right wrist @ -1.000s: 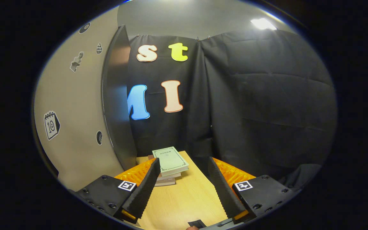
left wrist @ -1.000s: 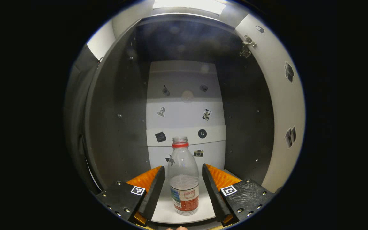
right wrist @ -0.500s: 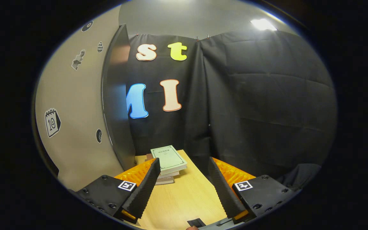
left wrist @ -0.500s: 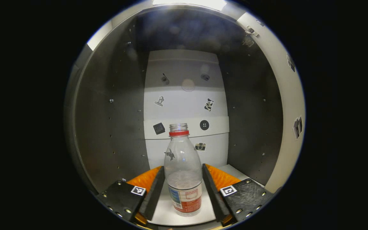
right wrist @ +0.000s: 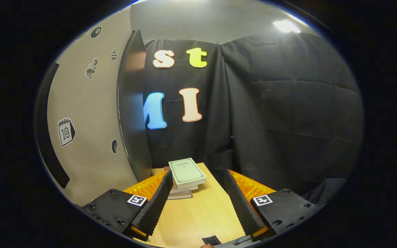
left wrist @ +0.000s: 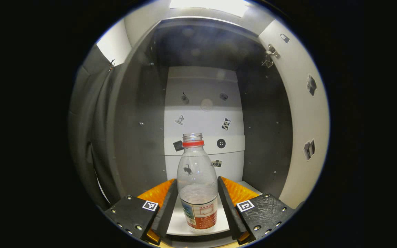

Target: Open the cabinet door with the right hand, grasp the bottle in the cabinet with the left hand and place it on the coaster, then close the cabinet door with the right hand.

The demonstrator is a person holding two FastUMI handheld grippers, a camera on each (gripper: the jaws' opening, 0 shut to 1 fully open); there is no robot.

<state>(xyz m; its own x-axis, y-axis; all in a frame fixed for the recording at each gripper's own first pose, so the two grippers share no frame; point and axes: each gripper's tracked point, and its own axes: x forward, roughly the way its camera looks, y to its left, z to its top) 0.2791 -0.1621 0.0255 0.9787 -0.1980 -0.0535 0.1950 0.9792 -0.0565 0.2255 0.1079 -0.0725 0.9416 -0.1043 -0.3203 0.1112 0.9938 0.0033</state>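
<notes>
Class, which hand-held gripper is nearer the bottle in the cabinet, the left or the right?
Left. The left hand-held gripper has its fingers either side of the bottle; the right hand-held gripper hangs open over the table, beside the books.

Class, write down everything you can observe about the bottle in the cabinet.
The bottle is clear plastic, seemingly empty, with a red ring below an uncapped threaded neck and a label wrapped around its lower body. It stands upright on the pale cabinet floor, in front of the sticker-dotted back panel. The left gripper has one finger at each side of its body, close against it; whether they press on it cannot be told.
</notes>
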